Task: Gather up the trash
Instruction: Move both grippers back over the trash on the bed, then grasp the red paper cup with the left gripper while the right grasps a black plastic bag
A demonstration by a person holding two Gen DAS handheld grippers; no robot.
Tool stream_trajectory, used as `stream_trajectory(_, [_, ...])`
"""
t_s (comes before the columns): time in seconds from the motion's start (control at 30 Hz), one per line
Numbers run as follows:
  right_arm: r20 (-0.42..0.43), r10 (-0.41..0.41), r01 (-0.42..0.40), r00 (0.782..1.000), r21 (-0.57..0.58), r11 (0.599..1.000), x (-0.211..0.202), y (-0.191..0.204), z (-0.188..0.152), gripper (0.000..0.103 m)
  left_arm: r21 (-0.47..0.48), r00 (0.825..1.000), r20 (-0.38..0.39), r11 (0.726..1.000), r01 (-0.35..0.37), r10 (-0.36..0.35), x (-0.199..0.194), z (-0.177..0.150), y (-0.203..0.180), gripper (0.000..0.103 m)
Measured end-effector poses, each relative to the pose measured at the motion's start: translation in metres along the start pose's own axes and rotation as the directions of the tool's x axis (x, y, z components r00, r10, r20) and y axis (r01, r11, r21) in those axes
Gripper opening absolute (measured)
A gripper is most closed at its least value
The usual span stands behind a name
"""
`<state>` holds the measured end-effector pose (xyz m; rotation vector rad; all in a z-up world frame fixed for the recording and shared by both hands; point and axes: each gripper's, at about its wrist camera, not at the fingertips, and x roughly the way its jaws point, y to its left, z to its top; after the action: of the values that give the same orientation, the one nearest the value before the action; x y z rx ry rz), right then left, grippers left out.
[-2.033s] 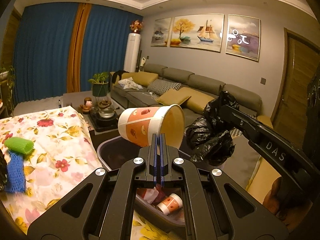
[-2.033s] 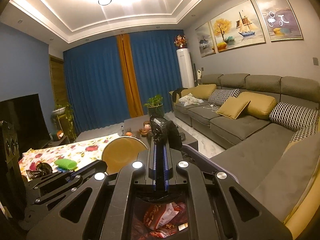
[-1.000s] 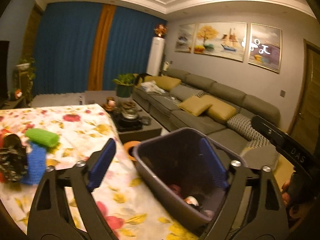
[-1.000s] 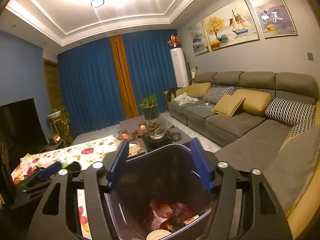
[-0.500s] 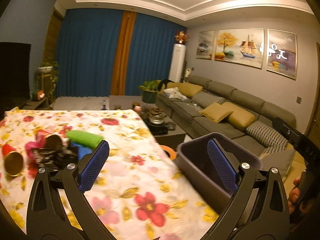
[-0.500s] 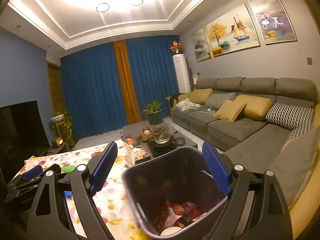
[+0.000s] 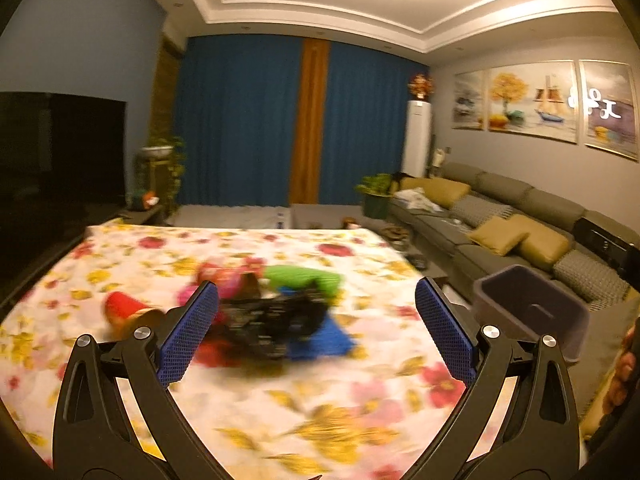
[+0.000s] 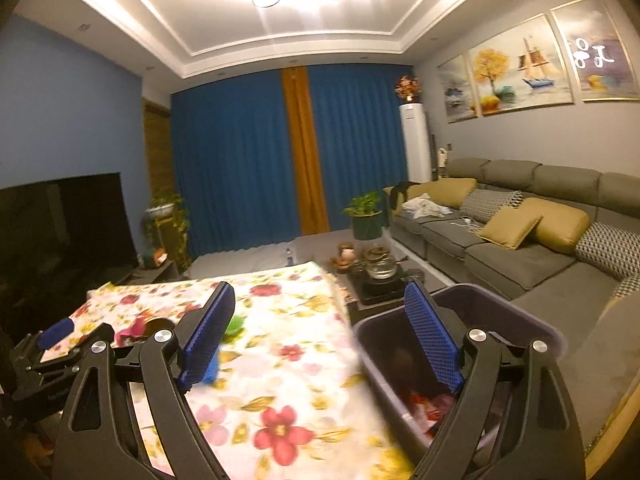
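We find the floral-clothed table (image 7: 120, 264) beside the grey sofa (image 8: 520, 264). The dark bin (image 8: 532, 326) stands at the table's right edge, some trash visible inside. A blurred trash pile (image 7: 276, 312) — black, green, blue, red — lies mid-table. Left gripper (image 7: 318, 332) and right gripper (image 8: 320, 344): fingers spread wide, nothing held.

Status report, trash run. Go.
Left tool open, empty. Right tool open, empty. Trash pile on the floral cloth, blurred, ahead of left tool. Bin beside table, partly filled. Nothing blocking.
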<state>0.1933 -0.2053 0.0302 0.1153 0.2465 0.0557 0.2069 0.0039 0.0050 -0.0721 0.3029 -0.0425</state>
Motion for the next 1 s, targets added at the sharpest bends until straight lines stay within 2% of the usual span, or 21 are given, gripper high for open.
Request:
stream_trajectory(0.13, [-0.025, 0.04, -0.04, 0.999, -0.019, 0.999, 0.014, 0.029, -0.005, 0.084, -0.008, 0.997, 0.008, 0.997, -0.072, 0.072, -0.001, -0.001, 0.036, 0.097])
stream_trajectory(0.3, [-0.047, 0.083, -0.086, 0.995, -0.054, 0.995, 0.035, 0.067, -0.013, 0.084, -0.025, 0.986, 0.008, 0.985, -0.169, 0.169, 0.006, -0.009, 0.076, 0.097])
stream_trajectory(0.43, [-0.087, 0.11, -0.117, 0.99, -0.083, 0.99, 0.061, 0.093, -0.025, 0.084, -0.094, 0.981, -0.032, 0.976, -0.194, 0.192, 0.013, -0.015, 0.103, 0.097])
stream_trajectory(0.6, [-0.157, 0.125, -0.142, 0.98, -0.099, 0.985, 0.099, 0.122, -0.041, 0.084, -0.11, 0.972, -0.029, 0.965, -0.236, 0.234, 0.015, -0.018, 0.12, 0.097])
stream_trajectory(0.67, [-0.195, 0.129, -0.151, 0.972, -0.102, 0.983, 0.117, 0.132, -0.049, 0.078, -0.114, 0.969, -0.034, 0.963, -0.246, 0.244, 0.016, -0.02, 0.126, 0.097])
stream_trajectory(0.8, [-0.254, 0.127, -0.16, 0.959, -0.115, 0.98, 0.146, 0.149, -0.062, 0.072, -0.116, 0.959, -0.03, 0.952, -0.282, 0.281, 0.015, -0.021, 0.136, 0.097])
stream_trajectory(1.0, [-0.332, 0.136, -0.181, 0.933, -0.11, 0.977, 0.176, 0.161, -0.077, 0.06, -0.116, 0.956, -0.039, 0.949, -0.294, 0.292, 0.019, -0.024, 0.147, 0.097])
